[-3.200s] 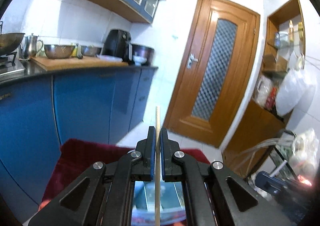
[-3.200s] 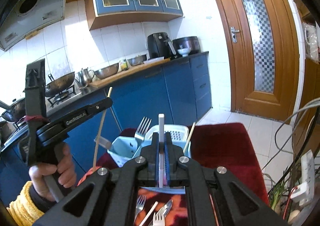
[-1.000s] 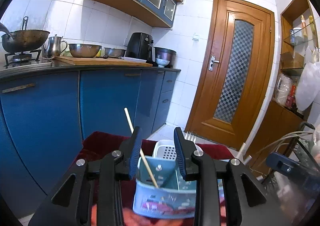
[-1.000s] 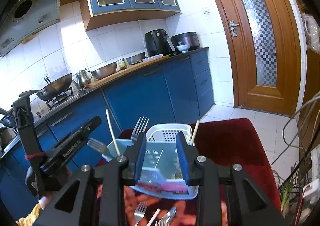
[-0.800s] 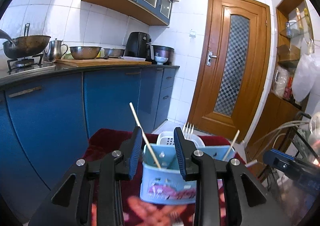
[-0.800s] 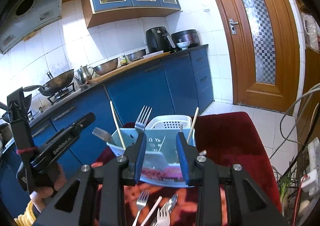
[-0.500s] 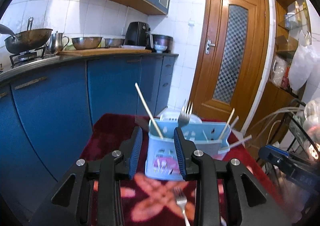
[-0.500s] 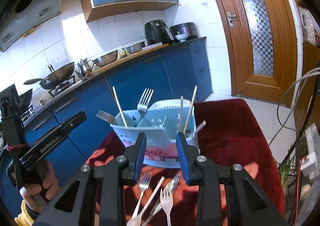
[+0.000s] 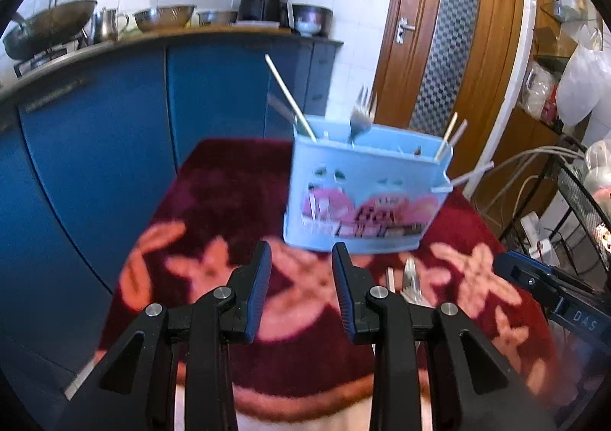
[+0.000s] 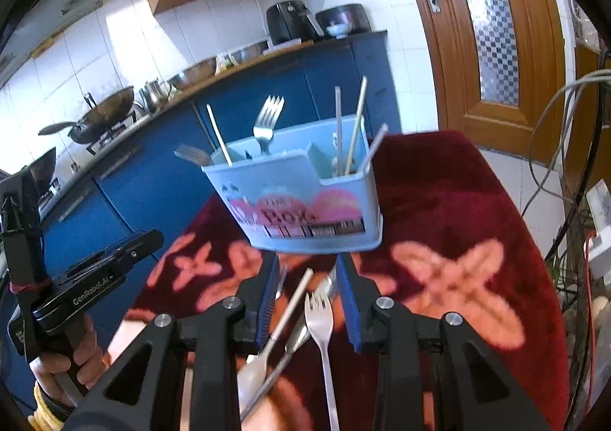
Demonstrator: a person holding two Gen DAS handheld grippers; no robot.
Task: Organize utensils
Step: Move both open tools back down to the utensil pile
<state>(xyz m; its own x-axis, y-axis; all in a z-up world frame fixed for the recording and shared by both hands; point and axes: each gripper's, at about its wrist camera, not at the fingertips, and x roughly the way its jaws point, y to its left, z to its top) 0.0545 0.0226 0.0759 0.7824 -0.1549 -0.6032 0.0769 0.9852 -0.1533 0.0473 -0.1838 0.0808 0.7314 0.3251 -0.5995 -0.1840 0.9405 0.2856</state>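
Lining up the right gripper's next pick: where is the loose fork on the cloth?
In the right wrist view the loose fork lies on the red cloth between the open right gripper's fingers, tines toward the blue caddy.

Both grippers tilt downward side by side. The left gripper holds its jaws parted with nothing between them. The right gripper does likewise, jaws apart and gripping nothing. A hand grasps the left gripper's handle.
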